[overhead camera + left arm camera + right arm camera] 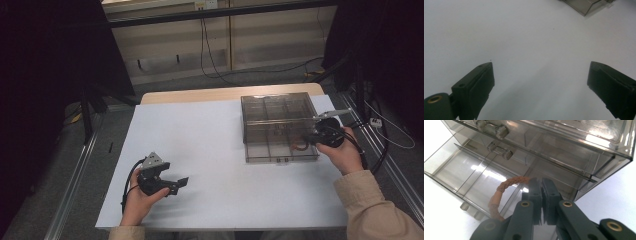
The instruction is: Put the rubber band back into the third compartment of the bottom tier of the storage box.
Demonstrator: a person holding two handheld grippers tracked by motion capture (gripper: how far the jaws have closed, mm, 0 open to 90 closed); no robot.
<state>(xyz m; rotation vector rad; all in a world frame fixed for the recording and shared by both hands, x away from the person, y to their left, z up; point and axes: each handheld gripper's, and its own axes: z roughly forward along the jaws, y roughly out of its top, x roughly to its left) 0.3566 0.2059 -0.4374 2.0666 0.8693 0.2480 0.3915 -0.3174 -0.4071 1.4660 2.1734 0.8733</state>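
Around the left gripper (179, 183) lies only bare white table (210, 150), its jaws spread wide. Meanwhile the right gripper (542, 183), jaws pressed together, pinches a thin brown braided loop (499, 192) over the transparent grey compartment box (474, 170), near its front edge.

overhead table (200, 150) view, two close gripper cameras
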